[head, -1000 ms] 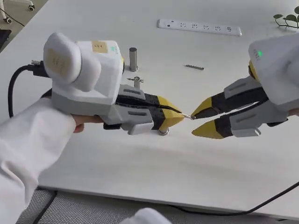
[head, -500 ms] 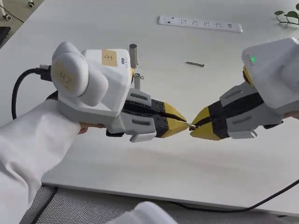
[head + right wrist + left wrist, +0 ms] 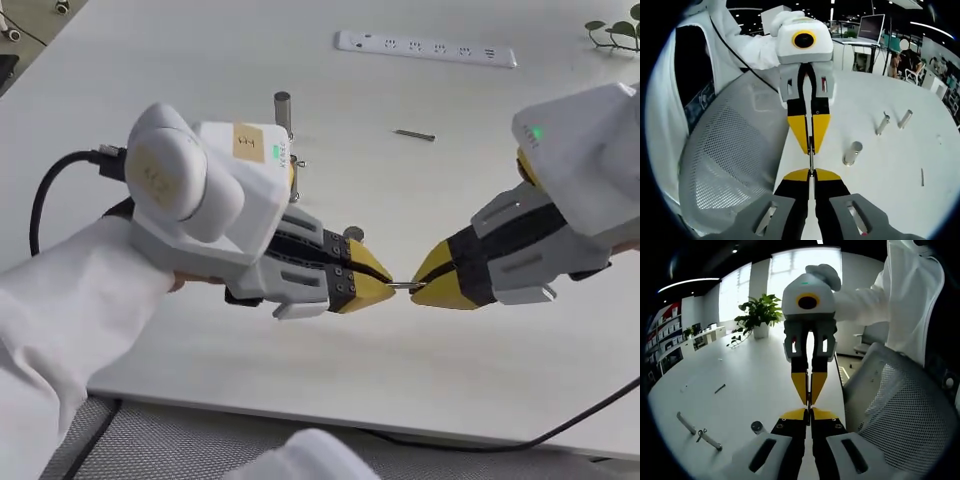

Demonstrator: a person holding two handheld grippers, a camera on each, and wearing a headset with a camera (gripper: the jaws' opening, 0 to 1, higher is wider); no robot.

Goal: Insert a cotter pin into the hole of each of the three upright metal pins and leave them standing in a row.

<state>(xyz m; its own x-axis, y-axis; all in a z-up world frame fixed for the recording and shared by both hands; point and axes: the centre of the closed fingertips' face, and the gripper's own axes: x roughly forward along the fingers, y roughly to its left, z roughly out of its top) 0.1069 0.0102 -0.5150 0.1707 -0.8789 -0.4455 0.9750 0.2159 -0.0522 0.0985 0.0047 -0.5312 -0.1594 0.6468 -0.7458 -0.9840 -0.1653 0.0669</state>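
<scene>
You are partway through passing a cotter pin (image 3: 401,286) from claw to claw above the near part of the table (image 3: 330,350). Your left gripper (image 3: 381,284) and right gripper (image 3: 417,288) meet almost tip to tip, both sets of jaws pressed fully together. Each pinches one end of the thin pin, which bridges the small gap between them. The right gripper view shows this plainly, with the pin running straight from your own closed tips into the other claw's. The nearest metal pin (image 3: 352,235) stands upright just behind the left gripper's jaws, with no cotter pin in it that I can see. The middle metal pin (image 3: 293,166) already carries one through its hole, the far metal pin (image 3: 283,108) looks bare, and a spare cotter pin (image 3: 414,135) lies flat on the table well beyond. Next, I judge, one claw must let go while the other keeps a firm pinch. Then you bring the pin's free end level with the cross hole of the nearest metal pin and slide it through without tipping the post. A second ago the right gripper's jaws stood wide apart around the pin's end and the left alone held it; now the right has closed on it too.
</scene>
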